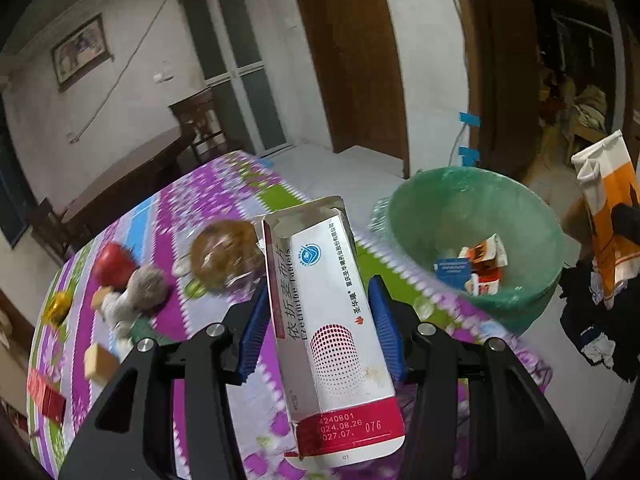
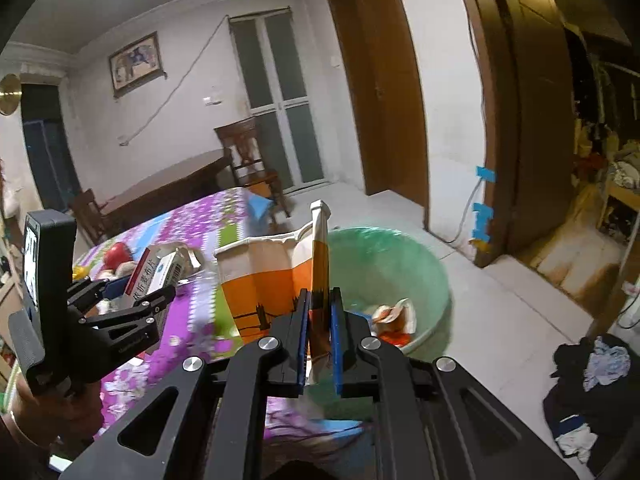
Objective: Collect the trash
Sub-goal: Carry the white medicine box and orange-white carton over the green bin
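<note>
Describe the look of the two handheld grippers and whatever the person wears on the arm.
Both the left gripper and right gripper have matte black angular linkage arms with cut-out slots and round silver bolt heads, plus ribbed blue pads on the fingers. The left one has a boxy black handle. A thin bracelet circles the wrist.

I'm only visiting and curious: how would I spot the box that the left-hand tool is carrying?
Find the table with the purple flowered cloth, next to the green-lined bin. Over its near edge, the left gripper clamps a long white tablet box between blue pads. Its red end band, printed dates and open far flap distinguish it from the orange-and-white carton.
</note>
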Demonstrator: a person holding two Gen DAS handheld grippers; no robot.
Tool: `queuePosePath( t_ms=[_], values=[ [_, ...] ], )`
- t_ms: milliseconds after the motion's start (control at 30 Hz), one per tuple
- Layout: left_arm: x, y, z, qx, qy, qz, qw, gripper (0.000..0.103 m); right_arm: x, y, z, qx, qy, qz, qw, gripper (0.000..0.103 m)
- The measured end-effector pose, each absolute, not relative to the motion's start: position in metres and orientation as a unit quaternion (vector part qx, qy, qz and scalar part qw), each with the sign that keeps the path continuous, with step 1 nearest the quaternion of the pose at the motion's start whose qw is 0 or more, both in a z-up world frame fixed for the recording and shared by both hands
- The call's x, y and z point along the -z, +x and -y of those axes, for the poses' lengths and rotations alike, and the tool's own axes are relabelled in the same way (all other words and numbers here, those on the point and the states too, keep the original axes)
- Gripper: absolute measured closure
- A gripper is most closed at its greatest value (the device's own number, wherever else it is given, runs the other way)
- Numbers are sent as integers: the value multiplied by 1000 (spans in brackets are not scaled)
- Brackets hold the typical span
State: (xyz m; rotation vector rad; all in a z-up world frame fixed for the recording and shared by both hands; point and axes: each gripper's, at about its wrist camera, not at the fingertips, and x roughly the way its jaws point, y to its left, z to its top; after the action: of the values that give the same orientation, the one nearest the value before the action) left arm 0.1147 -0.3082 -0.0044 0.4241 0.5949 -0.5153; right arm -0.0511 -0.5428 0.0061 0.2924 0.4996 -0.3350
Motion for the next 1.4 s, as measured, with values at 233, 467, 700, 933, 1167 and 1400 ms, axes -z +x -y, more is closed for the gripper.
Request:
queuePosePath(
  t_ms=[233,467,700,933,1167,1400],
  values=[
    [7,121,350,281,228,-286,887,56,-10,-46,575,198,120,-268,935,93],
    [8,129,386,307,246,-286,874,56,-8,-28,615,215,122,-298,922,93],
    [6,135,417,357,254,-296,849,56,-12,0,645,218,129,-323,912,93],
    [12,143,439,404,268,-306,819,56,-13,28,663,219,123,-349,903,93],
    [15,148,450,442,265,-318,795,55,-10,40,675,214,136,-365,896,93],
    [16,144,452,454,272,-313,788,55,-7,44,681,213,139,-371,893,93]
  ],
)
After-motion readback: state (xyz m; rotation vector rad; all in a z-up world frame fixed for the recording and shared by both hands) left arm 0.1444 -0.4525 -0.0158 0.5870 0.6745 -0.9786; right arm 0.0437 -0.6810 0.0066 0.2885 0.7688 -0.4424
